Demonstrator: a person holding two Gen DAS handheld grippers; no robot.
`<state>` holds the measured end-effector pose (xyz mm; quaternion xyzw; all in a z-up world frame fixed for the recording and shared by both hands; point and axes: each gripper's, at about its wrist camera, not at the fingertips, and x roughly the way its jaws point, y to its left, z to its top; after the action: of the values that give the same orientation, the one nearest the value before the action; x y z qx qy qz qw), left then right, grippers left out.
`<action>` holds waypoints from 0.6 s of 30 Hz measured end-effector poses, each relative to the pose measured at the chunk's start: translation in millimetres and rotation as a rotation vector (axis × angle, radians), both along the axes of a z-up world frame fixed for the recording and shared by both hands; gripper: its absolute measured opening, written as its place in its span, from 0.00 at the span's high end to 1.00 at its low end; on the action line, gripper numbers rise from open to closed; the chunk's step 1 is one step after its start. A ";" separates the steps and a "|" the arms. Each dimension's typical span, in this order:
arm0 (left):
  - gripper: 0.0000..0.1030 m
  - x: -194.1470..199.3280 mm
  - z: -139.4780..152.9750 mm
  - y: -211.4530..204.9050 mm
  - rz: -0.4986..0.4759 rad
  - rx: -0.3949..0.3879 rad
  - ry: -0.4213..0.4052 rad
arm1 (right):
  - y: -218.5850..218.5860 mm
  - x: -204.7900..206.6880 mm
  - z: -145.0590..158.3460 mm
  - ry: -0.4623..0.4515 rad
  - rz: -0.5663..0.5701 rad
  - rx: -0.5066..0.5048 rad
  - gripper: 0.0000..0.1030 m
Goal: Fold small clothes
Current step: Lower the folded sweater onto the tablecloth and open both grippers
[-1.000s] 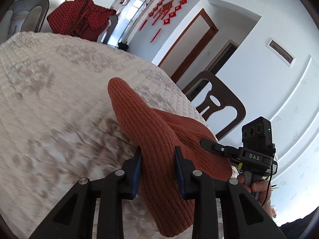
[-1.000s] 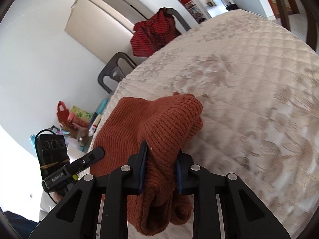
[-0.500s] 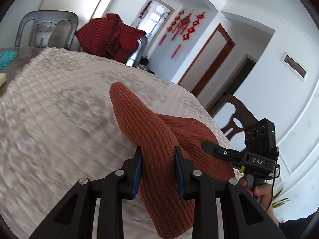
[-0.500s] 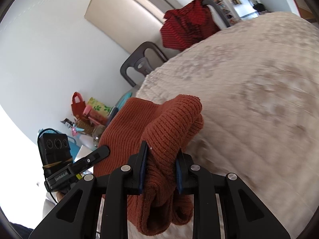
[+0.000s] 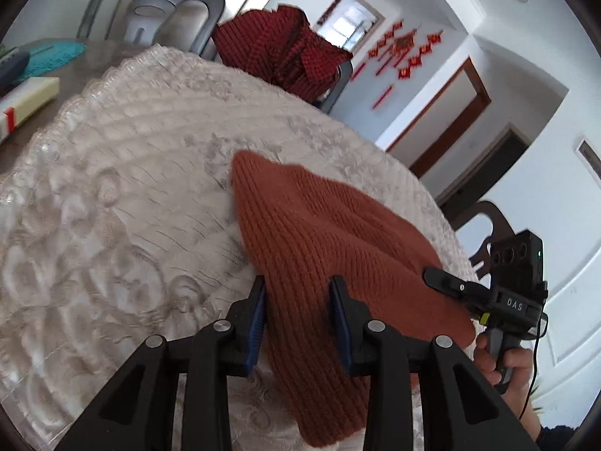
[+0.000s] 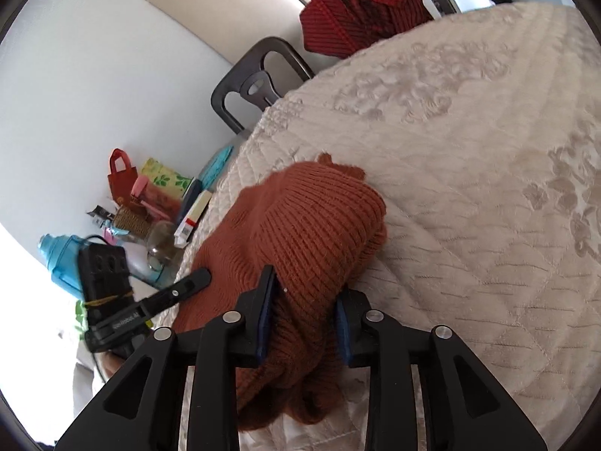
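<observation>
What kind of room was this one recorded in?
Probably a home dining room: a table under a cream quilted floral tablecloth, dining chairs like the grey plastic chair around it, and red hanging knot decorations on the wall.

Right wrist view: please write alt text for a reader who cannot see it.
The right gripper, jaws just opening, straddles a bunched rust-orange knitted garment on a cream quilted tablecloth. The left gripper reaches in beside it.
</observation>
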<state>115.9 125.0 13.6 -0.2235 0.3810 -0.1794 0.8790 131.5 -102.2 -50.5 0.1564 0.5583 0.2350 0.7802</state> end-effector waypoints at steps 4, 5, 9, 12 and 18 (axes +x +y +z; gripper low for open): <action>0.66 -20.3 19.1 -3.7 0.057 0.097 -0.061 | -2.4 -7.4 23.7 -0.066 -0.002 -0.049 0.71; 0.66 -26.1 24.9 -6.0 0.067 0.123 -0.081 | -3.1 -9.0 30.0 -0.087 -0.005 -0.060 0.71; 0.66 -44.0 37.1 -24.8 0.029 0.181 -0.141 | 3.5 -23.1 52.4 -0.178 0.030 -0.131 0.71; 0.66 -47.2 28.8 -42.1 -0.010 0.228 -0.117 | 17.5 -26.9 43.8 -0.168 0.091 -0.198 0.78; 0.66 -52.3 22.8 -46.4 0.010 0.274 -0.098 | 9.1 -21.5 20.1 -0.107 0.089 -0.231 0.78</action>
<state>63.6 78.6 36.4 -0.0943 0.3575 -0.1321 0.9197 110.0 -93.1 -30.4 0.0279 0.5454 0.2115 0.8106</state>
